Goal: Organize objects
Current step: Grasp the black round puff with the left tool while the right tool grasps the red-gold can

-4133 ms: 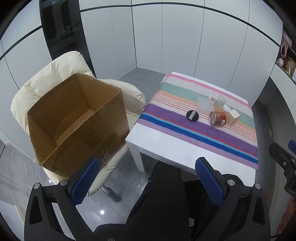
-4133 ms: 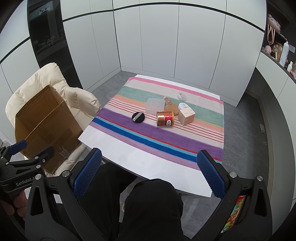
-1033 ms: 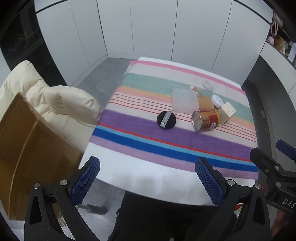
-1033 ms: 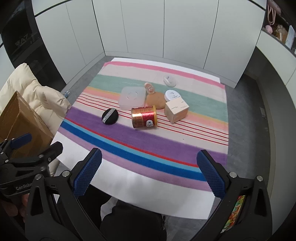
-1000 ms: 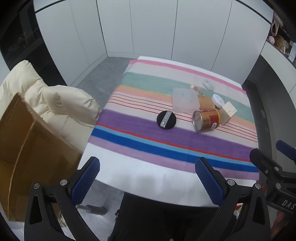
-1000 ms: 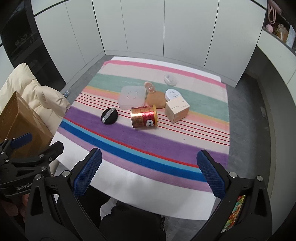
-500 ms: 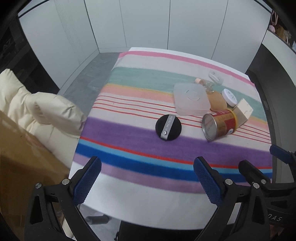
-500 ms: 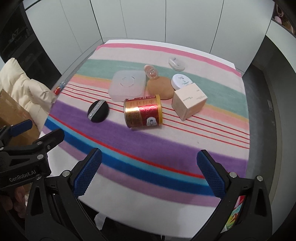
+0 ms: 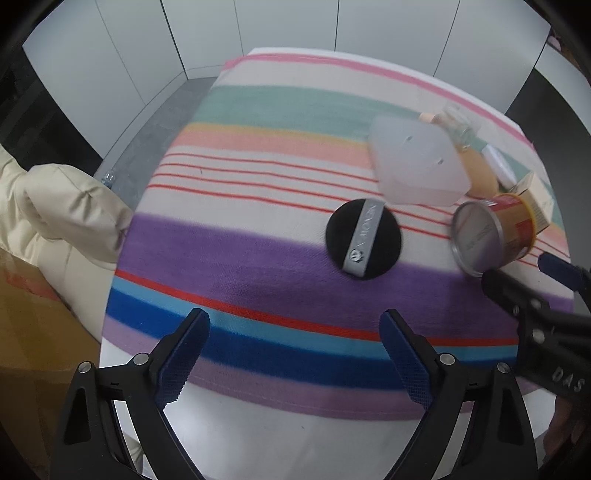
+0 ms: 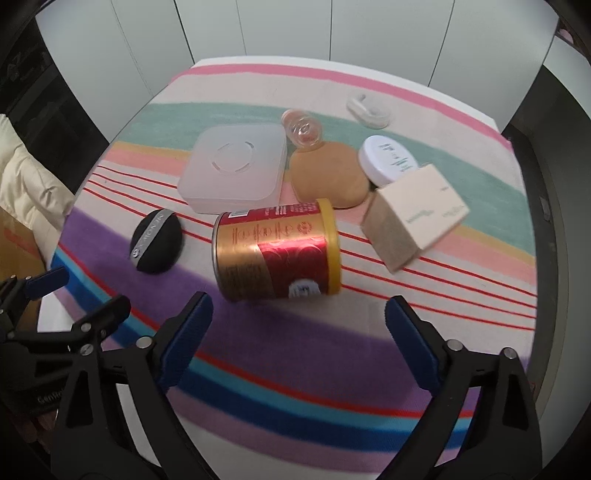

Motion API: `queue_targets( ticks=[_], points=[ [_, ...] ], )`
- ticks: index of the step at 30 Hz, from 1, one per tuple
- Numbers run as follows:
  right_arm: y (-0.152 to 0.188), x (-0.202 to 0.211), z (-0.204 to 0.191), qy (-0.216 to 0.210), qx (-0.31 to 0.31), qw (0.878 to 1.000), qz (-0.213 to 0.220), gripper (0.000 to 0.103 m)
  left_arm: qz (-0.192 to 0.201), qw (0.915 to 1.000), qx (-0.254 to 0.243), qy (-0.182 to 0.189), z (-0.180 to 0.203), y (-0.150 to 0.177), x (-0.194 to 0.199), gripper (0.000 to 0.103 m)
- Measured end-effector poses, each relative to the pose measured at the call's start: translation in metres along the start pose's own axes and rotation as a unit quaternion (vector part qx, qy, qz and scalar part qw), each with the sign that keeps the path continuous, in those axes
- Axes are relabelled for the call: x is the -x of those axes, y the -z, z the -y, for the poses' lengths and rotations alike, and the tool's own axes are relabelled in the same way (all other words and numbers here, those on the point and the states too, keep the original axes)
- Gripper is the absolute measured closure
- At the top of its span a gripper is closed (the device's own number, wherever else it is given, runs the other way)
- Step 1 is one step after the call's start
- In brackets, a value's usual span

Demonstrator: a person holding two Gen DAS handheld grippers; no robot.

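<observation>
A gold and red can (image 10: 275,253) lies on its side on the striped cloth (image 10: 258,347), just beyond my right gripper (image 10: 297,308). That gripper's jaws are closing with nothing between them. To the can's left lies a black round puff (image 10: 157,242) with a grey strap. In the left wrist view the black puff (image 9: 364,238) lies ahead and right of my left gripper (image 9: 295,321), whose jaws are also closing on nothing. The can (image 9: 491,236) shows its silver end there. Behind it lie a clear square box (image 10: 232,166), a tan puff (image 10: 330,177), a white jar (image 10: 389,158) and a beige carton (image 10: 412,218).
A small clear bottle (image 10: 303,129) and a white clip-like item (image 10: 369,109) lie further back on the cloth. A cream padded chair (image 9: 55,210) stands left of the table, with a cardboard box (image 9: 33,332) beside it. White cabinet doors (image 10: 258,29) rise behind the table.
Both grippers have come down and forward toward the table, so the objects look larger. The jaws of both have narrowed a little. The cardboard box has slid almost out of view at the left.
</observation>
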State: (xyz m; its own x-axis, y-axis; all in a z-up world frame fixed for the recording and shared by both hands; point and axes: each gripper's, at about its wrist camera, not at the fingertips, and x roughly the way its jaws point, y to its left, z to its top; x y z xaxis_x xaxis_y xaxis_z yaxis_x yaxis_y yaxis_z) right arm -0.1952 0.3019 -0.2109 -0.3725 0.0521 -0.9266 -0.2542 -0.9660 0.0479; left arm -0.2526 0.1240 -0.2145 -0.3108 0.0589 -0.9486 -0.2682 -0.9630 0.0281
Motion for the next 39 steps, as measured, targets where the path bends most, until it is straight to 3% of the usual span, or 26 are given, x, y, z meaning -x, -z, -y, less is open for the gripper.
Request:
queue_targets(
  ticks=[8,12,17,20,23,25,31,39],
  points=[
    [-0.016,-0.025,-0.005,-0.019,0.002,1.000,0.006,0.020,0.003,0.9998,-0.004,0.019,0.009,-0.005,-0.018,0.010],
    [-0.021,-0.031,-0.004,-0.019,0.005,1.000,0.008,0.035,0.009,0.9997,-0.012,0.019,0.018,-0.012,-0.023,0.010],
    [-0.023,-0.030,-0.002,-0.012,0.015,1.000,0.008,0.037,0.027,0.9991,-0.025,0.021,0.031,-0.023,-0.029,0.009],
    [-0.024,-0.029,0.006,-0.015,0.001,1.000,0.007,0.037,0.037,0.9984,-0.035,0.024,0.039,-0.026,-0.028,0.016],
    [-0.025,-0.028,0.010,-0.018,-0.007,1.000,0.005,0.038,0.044,0.9975,-0.047,0.030,0.046,-0.027,-0.025,0.032],
    [-0.026,-0.028,0.012,-0.022,-0.013,1.000,0.001,0.038,0.048,0.9968,-0.054,0.034,0.048,-0.027,-0.021,0.052],
    [-0.020,-0.015,0.008,-0.019,-0.005,1.000,0.002,0.038,0.037,0.9976,-0.048,0.033,0.048,-0.025,-0.016,0.052],
    [-0.019,0.019,-0.003,-0.029,-0.007,0.999,0.015,0.038,0.043,0.9983,-0.031,0.023,0.031,-0.011,0.019,0.052]
  ],
)
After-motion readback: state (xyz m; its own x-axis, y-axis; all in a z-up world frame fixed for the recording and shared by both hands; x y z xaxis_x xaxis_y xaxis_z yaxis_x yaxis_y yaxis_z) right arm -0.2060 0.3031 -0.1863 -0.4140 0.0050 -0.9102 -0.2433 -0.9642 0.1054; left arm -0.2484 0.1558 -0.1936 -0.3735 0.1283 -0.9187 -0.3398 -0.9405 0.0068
